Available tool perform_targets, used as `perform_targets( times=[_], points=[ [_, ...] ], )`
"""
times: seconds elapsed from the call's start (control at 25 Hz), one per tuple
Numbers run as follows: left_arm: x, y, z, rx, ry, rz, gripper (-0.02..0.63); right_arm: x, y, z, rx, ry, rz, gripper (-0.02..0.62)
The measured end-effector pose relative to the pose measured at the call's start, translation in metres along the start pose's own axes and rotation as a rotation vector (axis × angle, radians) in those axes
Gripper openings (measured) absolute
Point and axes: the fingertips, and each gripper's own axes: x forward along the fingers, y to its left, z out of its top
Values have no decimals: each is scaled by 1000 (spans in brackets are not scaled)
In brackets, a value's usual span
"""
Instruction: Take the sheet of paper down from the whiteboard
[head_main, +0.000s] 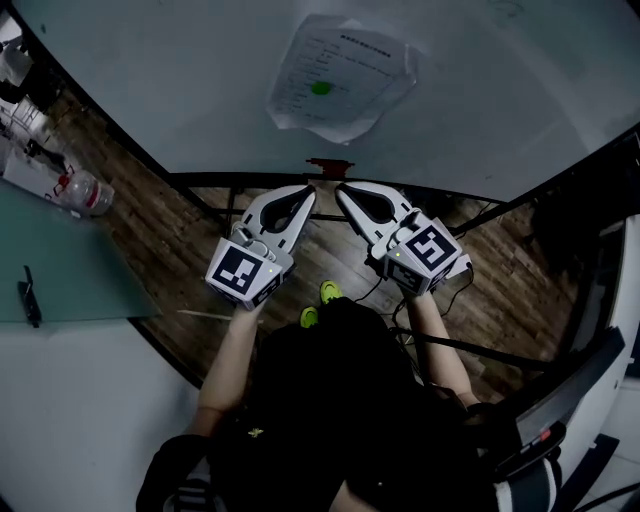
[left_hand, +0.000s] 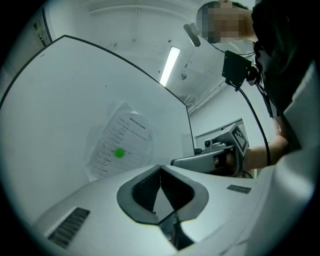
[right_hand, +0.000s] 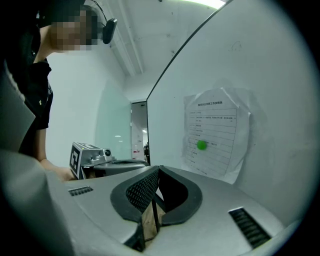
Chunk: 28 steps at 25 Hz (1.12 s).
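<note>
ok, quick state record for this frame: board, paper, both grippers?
board: whiteboard, facing the person
paper: sheet of paper on the board, apparently in a clear sleeve, not yet taken down
fastener: green dot near the sheet's middle, likely a magnet
left gripper: fingers together, empty, below the sheet, not touching it
right gripper: fingers together, empty, beside the left one, not touching the sheet

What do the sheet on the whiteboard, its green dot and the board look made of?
Sheet: printed white paper, seemingly in a clear, crinkled plastic sleeve, whose translucent margin shows round it. Green dot: probably a small plastic-capped magnet; too small to be sure. Whiteboard: smooth, pale coated panel with a thin dark edge.
</note>
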Motion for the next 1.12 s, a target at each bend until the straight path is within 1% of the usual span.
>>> perform_targets(
  times=[0.24,0.52,0.68,0.84,0.96,1.12],
  points=[
    [23,11,5,33,11,5,20,9,-26,10,2,-3,-1,-5],
    [50,26,12,76,9,32,20,14,-51,16,-1,-1,7,-2],
    [62,34,14,97,6,52,21,15,-64,17,4,6,23,5],
    [74,39,13,139,7,67,21,14,-78,17,10,2,30,8],
    [81,44,13,152,1,84,21,15,-85,14,20,5,44,10],
    [88,50,11,179,13,107,26,16,-92,11,26,21,68,14]
  ],
)
